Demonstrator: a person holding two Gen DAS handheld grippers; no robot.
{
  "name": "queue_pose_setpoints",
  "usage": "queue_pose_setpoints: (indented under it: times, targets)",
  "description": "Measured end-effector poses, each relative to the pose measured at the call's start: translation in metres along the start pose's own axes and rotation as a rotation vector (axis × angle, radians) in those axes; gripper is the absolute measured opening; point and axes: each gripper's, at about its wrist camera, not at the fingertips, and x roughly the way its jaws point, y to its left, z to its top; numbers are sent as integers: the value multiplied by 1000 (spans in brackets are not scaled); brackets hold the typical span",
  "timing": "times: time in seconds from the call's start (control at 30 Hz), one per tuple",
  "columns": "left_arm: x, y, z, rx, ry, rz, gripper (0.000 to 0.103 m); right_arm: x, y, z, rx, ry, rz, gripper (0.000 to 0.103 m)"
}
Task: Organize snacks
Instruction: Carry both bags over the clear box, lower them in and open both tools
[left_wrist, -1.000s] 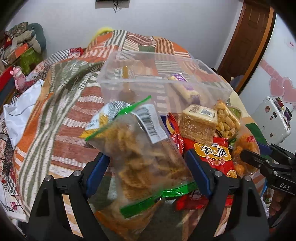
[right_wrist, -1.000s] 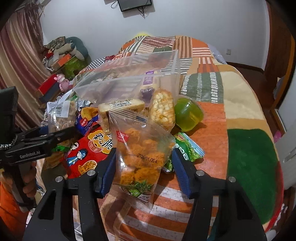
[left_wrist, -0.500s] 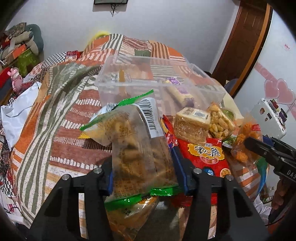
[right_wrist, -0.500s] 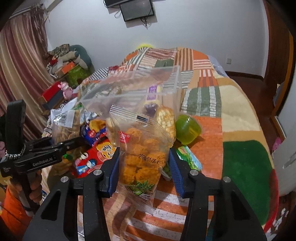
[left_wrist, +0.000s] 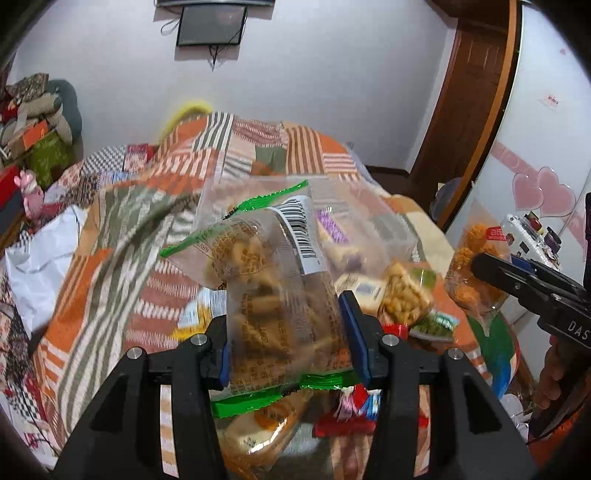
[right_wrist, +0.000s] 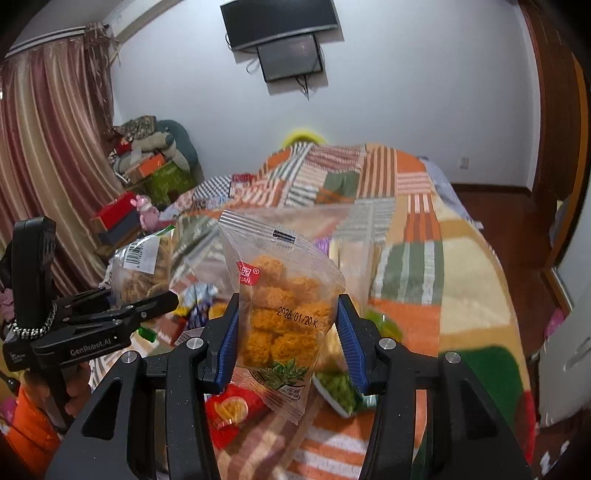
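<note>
left gripper (left_wrist: 286, 338): you're clamped on the waffle-snack bag (left_wrist: 273, 295)
right gripper (right_wrist: 288, 339): clamped on the orange-puff bag (right_wrist: 286, 314)
risk: slick film could slip; squeezing harder would crush the snacks

Clear bag of lattice-shaped brown crackers (left_wrist: 273, 295), green seals top and bottom, white barcode label near its upper right; upright, tilted slightly, raised above the bedspread. Clear bag of orange puffed balls (right_wrist: 288, 317), red logo upper left, printed date across the middle, leaf graphic at the base; upright and likewise raised. Behind both, a transparent plastic bin (left_wrist: 373, 221) on the patchwork bedspread, containing a purple-labelled packet (left_wrist: 334, 230). Loose snacks lie before the bin: peanut-like pack (left_wrist: 404, 295), red packet (right_wrist: 231, 410), green packet (right_wrist: 338, 389).
</note>
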Motion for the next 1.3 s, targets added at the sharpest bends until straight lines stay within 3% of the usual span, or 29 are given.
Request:
queue_pose_setpoints:
  times: [0.4, 0.63, 0.9, 1.3]
  targets:
    - [1, -9, 48, 20, -86, -16, 49, 14, 0, 44, -32, -97, -16, 45]
    - [23, -4, 73, -1, -80, -31, 49, 31, -6, 61, -40, -108, -30, 45]
    - [62, 2, 91, -4, -23, -16, 49, 68, -12, 70, -53, -45, -38, 45]
    - [131, 24, 93, -50, 152, 9, 49, 125, -18, 68, -79, 118, -33, 45]
